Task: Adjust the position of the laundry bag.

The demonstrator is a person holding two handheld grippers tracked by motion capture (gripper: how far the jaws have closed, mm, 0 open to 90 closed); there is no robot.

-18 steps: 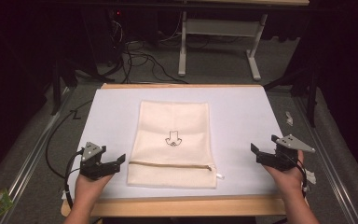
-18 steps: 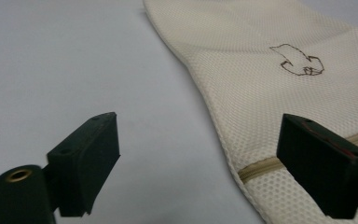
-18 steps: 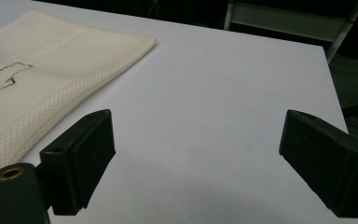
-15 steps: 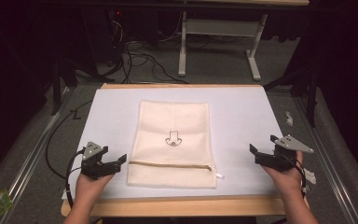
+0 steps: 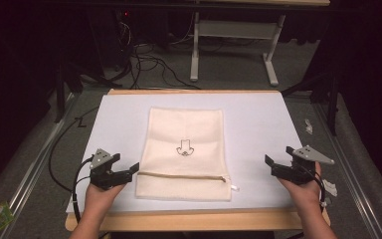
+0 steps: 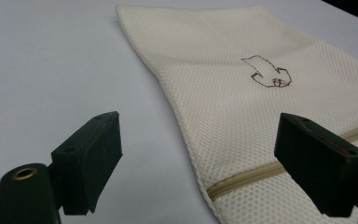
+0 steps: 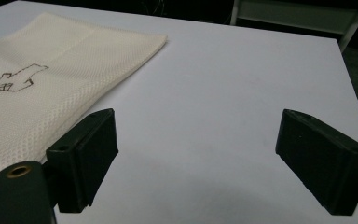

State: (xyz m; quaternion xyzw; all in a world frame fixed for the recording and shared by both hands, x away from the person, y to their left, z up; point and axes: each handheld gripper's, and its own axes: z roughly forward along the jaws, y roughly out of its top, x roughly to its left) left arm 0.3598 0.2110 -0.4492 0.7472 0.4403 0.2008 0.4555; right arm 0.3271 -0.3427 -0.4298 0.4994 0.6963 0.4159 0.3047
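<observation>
A: Lower left of the high view, the left gripper (image 5: 132,169) sits with its fingers (image 6: 91,158) spread apart and empty, tips just beside the mesh bag's (image 5: 184,149) zip (image 5: 179,176).

B: That bag lies flat mid-frame on the tabletop (image 5: 258,124). Lower right, the right gripper (image 5: 270,164) is well apart from it, fingers (image 7: 86,154) wide.

A: Barely any change from a moment ago. I'd judge nothing's grasped yet.

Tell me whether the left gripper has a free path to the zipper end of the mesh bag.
Probably yes. The left gripper is open and sits just beside the mesh bag, with the zipper near end right ahead of its fingers. Only bare table lies between them.
</observation>
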